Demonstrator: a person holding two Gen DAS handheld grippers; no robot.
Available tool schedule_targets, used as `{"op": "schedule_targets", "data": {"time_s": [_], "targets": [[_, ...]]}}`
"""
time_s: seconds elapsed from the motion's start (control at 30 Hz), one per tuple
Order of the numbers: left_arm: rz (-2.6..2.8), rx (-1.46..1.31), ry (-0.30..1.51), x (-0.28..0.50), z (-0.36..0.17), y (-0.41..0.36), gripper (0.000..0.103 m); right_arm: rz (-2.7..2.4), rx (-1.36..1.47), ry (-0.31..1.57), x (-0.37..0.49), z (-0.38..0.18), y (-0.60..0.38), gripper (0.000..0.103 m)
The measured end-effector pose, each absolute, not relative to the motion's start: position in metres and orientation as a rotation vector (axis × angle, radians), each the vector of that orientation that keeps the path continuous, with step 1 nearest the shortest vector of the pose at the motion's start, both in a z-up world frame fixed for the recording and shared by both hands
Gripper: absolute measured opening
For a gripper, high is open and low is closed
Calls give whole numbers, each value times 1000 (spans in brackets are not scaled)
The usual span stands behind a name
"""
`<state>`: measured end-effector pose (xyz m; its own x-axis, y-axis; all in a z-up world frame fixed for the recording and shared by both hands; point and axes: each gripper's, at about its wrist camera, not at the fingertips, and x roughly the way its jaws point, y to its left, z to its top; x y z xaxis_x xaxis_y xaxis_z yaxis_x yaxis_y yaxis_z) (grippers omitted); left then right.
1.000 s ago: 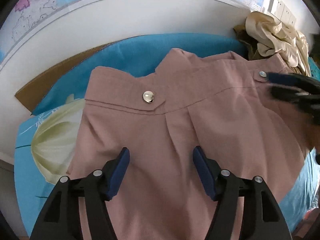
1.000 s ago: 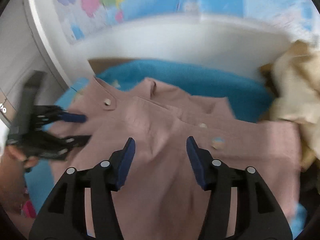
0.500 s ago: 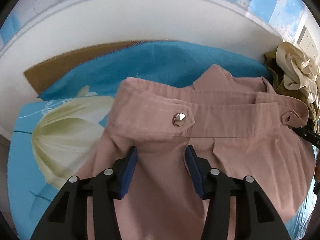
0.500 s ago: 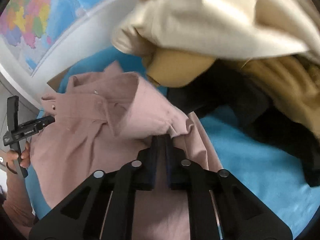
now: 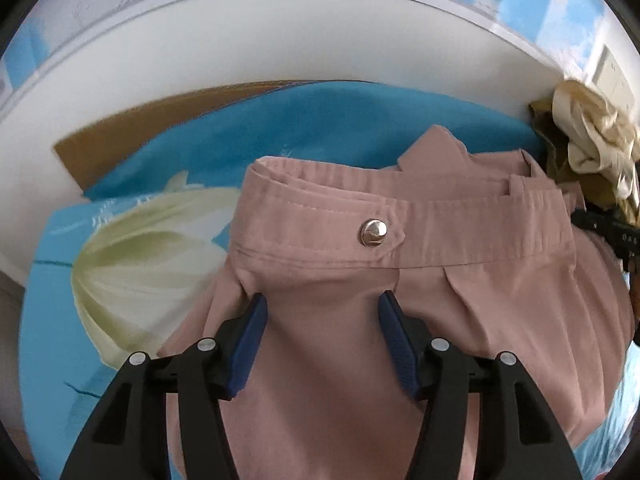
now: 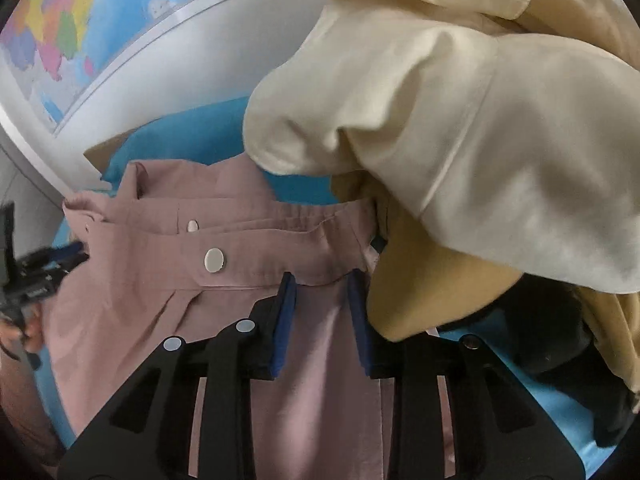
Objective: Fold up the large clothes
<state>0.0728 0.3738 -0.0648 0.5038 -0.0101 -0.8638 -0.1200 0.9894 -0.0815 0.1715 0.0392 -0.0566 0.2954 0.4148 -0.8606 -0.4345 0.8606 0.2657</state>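
A dusty-pink garment with a waistband and silver snap button lies spread on a blue floral sheet. My left gripper is open, its blue pads low over the cloth just below the waistband's left part. The garment also shows in the right wrist view, with a white snap. My right gripper is open with a narrow gap, fingers over the waistband's right end. The left gripper is seen at the far left there.
A pile of cream, tan and dark clothes lies close against the right gripper and over the garment's right end; it also shows in the left wrist view. A white wall with a map stands behind. A brown board lies under the sheet.
The right gripper, shut on the garment's right edge half a second ago, has opened and let go. The left gripper has moved closer to the waistband.
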Motion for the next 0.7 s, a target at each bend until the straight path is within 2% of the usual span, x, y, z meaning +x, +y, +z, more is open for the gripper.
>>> {"op": "schedule_targets", "data": {"time_s": [0.17, 0.23, 0.27, 0.33, 0.47, 0.5, 0.53, 0.57, 0.7], "targets": [[53, -148, 967, 54, -41, 385, 59, 565, -15, 1072, 141, -28, 22, 37], [65, -159, 946, 43, -34, 395, 61, 607, -18, 1018, 117, -14, 15, 47], [68, -167, 944, 39, -33, 398, 61, 634, -16, 1005, 107, -10, 11, 47], [85, -166, 947, 28, -31, 407, 67, 668, -43, 976, 87, -4, 5, 47], [115, -122, 992, 10, -52, 412, 67, 694, -128, 1006, 56, -22, -5, 46], [118, -152, 1011, 8, -61, 417, 67, 673, -149, 1020, 59, -27, -6, 43], [125, -198, 1024, 9, -70, 425, 67, 638, -150, 1049, 63, -41, -10, 35], [136, -219, 1021, 9, -74, 430, 67, 619, -119, 1073, 67, -49, -21, 30], [165, -220, 997, 7, -74, 434, 66, 600, 39, 1114, 81, -56, -36, 28]]}}
